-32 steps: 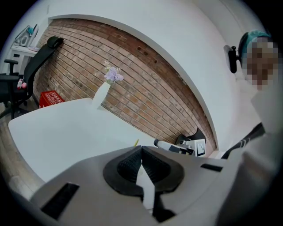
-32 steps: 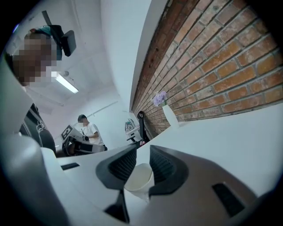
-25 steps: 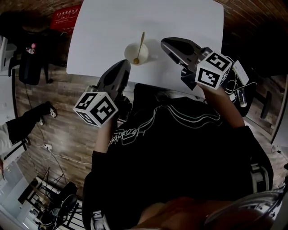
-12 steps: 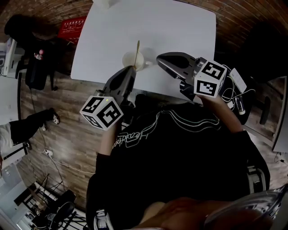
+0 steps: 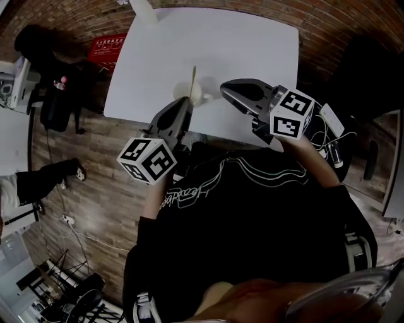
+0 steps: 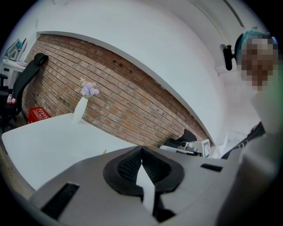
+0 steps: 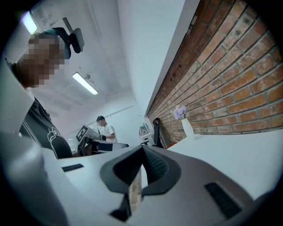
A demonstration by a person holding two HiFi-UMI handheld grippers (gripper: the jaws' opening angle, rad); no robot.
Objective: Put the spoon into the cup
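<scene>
A pale cup (image 5: 187,93) stands on the white table (image 5: 252,50) near its front edge. A gold spoon (image 5: 193,76) stands upright in it, handle up. My left gripper (image 5: 184,103) hovers just in front of the cup and partly hides it. Its jaws are shut with nothing between them (image 6: 141,149). My right gripper (image 5: 223,89) hangs to the right of the cup and clear of it, also shut and empty (image 7: 142,148). In the left gripper view only a small yellow tip (image 6: 105,151) peeks over the jaws; the cup is hidden.
A white vase with flowers (image 5: 144,9) stands at the table's far left corner, by the brick wall (image 6: 128,106). A red crate (image 5: 108,45) and a black chair (image 5: 53,94) are on the floor to the left. Another person (image 7: 106,130) stands far off.
Both grippers have risen a little above the table's front edge and look larger. The spoon has stayed in the cup. The head view has shifted, so the table sits lower in it.
</scene>
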